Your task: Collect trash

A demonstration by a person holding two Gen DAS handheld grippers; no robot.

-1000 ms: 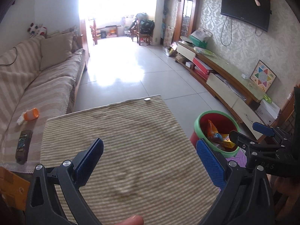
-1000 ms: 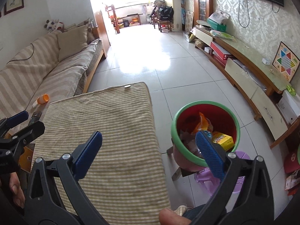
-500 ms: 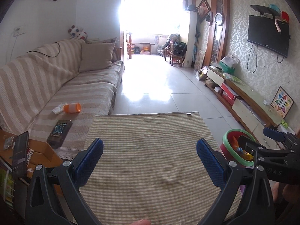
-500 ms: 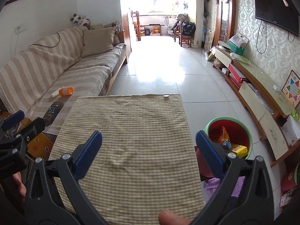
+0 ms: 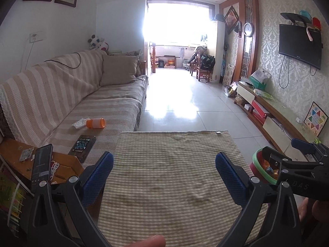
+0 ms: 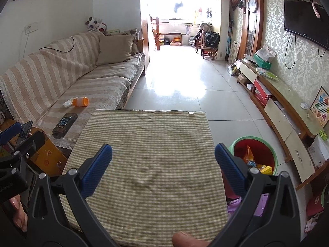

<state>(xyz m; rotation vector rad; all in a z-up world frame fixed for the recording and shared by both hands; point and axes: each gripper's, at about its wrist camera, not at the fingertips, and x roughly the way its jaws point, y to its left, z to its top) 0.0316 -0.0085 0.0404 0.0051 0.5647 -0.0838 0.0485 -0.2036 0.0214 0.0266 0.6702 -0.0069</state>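
Observation:
A red bin with a green rim [image 6: 254,142] stands on the floor right of the cloth-covered table [image 6: 148,154] and holds wrappers and a yellow box. In the left wrist view the bin [image 5: 257,158] is partly hidden behind the right gripper. My left gripper [image 5: 164,178] is open and empty above the table's near half. My right gripper [image 6: 163,169] is open and empty above the table too. A crumpled white wrapper [image 5: 79,122] and an orange cup [image 5: 95,123] lie on the sofa [image 5: 61,94]. The cup also shows in the right wrist view [image 6: 80,101].
A dark remote-like device [image 5: 82,145] lies on the sofa's front edge. A wooden side table [image 5: 24,158] with a phone [image 5: 41,165] stands at the left. A low TV cabinet [image 6: 273,103] lines the right wall. Tiled floor [image 5: 181,98] stretches ahead.
Both grippers have tilted up and swung left, from looking down at the bin to looking level across the table and room. Both stayed open and empty.

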